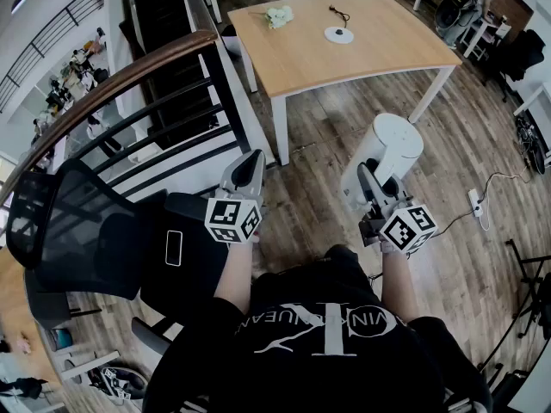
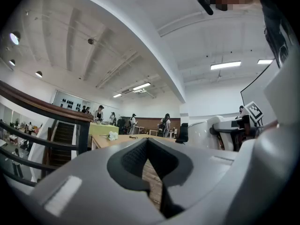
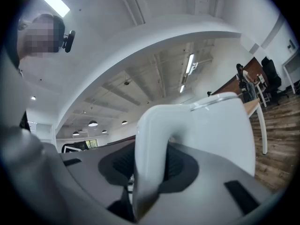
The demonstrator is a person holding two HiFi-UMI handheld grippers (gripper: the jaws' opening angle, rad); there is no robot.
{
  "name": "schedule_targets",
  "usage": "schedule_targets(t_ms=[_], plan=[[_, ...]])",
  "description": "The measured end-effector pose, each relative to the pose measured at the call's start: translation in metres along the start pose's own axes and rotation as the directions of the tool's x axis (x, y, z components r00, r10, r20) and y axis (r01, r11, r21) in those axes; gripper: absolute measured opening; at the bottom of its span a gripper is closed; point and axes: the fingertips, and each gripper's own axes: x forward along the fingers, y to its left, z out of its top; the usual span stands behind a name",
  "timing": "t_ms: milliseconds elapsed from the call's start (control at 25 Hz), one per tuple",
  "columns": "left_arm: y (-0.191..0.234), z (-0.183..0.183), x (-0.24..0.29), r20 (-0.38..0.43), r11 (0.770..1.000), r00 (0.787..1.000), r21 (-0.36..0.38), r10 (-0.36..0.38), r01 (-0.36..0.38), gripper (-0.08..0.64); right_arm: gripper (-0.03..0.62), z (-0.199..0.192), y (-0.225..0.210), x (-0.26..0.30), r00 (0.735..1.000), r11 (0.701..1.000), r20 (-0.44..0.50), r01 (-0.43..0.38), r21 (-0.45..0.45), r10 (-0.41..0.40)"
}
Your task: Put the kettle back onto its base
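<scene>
Closest in, at 6 o'clock of the head view, is the person's black shirt (image 1: 318,334) with pale print, both forearms reaching forward from it. At 9 o'clock stands a black office chair (image 1: 77,231) with a mesh back and a smooth padded seat. Above it a rounded wooden handrail (image 1: 112,80) runs on dark metal bars beside a stairwell.

The left claw (image 1: 250,163) is held level over the brown plank floor (image 1: 327,144), just right of the chair. In its own view its grey jaws meet at the tips, clenched on nothing, with only a sliver of floor showing behind them.

At 12 o'clock, well apart from both claws, is the surface (image 1: 387,50), a pale wood top on white legs. On it sit a crumpled white thing (image 1: 278,15), a small dark cable (image 1: 338,13) and the base (image 1: 339,34), a flat white disc with a dark centre. Only bare floor and the surface's near edge lie between it and the claws.

At 1 o'clock the right claw (image 1: 366,175) is clamped on the looped handle (image 3: 150,149) of the kettle (image 1: 392,149), held upright in the air over the floor. The kettle is a smooth, matt white cylinder with a rounded top.

At 3 o'clock a white power strip (image 1: 476,203) lies on the floor with its cord.
</scene>
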Motion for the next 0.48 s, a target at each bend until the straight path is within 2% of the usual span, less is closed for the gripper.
schedule_targets(t_ms=[480], plan=[[-0.007,-0.009,0.003,-0.004,0.999,1.000,-0.036,-0.008,0.008,0.003,0.124,0.009,-0.006,-0.013,0.999,0.999,-0.004,0.032,-0.028,-0.032]])
